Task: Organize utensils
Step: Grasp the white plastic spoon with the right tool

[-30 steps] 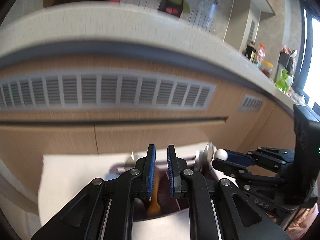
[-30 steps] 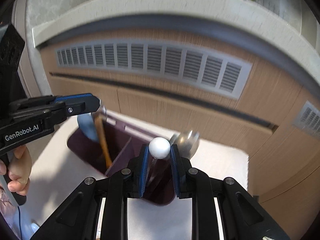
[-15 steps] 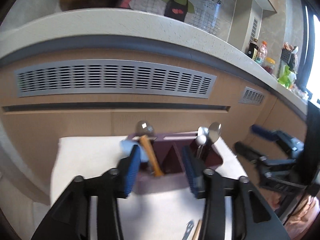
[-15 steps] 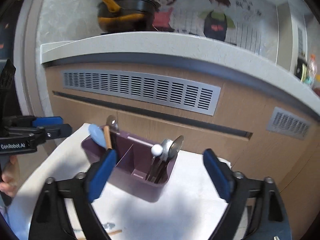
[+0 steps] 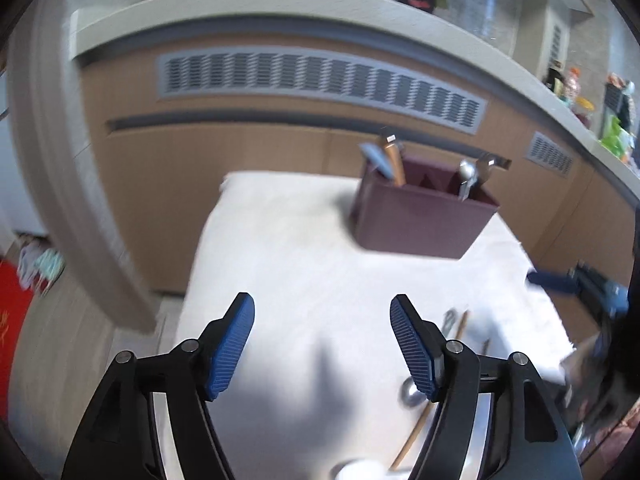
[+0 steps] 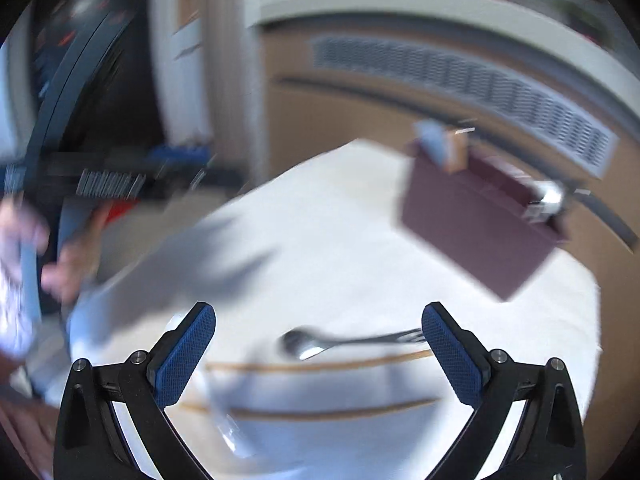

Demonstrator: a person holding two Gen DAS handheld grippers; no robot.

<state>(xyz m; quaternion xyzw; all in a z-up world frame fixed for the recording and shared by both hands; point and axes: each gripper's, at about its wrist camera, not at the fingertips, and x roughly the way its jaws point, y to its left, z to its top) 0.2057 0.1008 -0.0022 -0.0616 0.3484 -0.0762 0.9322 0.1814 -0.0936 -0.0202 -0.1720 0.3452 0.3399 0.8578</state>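
A dark purple caddy [image 5: 424, 216] stands at the far side of the white-clothed table [image 5: 300, 260]. A blue spoon and a wooden handle [image 5: 386, 160] stick out of its left compartment, and metal spoons [image 5: 472, 176] out of its right one. My left gripper [image 5: 322, 320] hangs over the near cloth, its jaws opening with nothing between them. My right gripper [image 6: 320, 320] is also opening and empty. Below it lie a metal utensil [image 6: 320, 342] and two wooden chopsticks [image 6: 320, 366]. The caddy [image 6: 480, 232] sits up and to the right of it.
A wooden cabinet front with grey vent grilles [image 5: 320, 80] rises behind the table, under a pale counter. A metal spoon [image 5: 410, 394] and thin sticks [image 5: 460, 328] lie by my left gripper's right finger. A person's hand [image 6: 68, 264] shows blurred at the left.
Both grippers went from shut on utensils at the caddy to open. They pulled back and down toward the near side of the table. The utensils stayed in the caddy.
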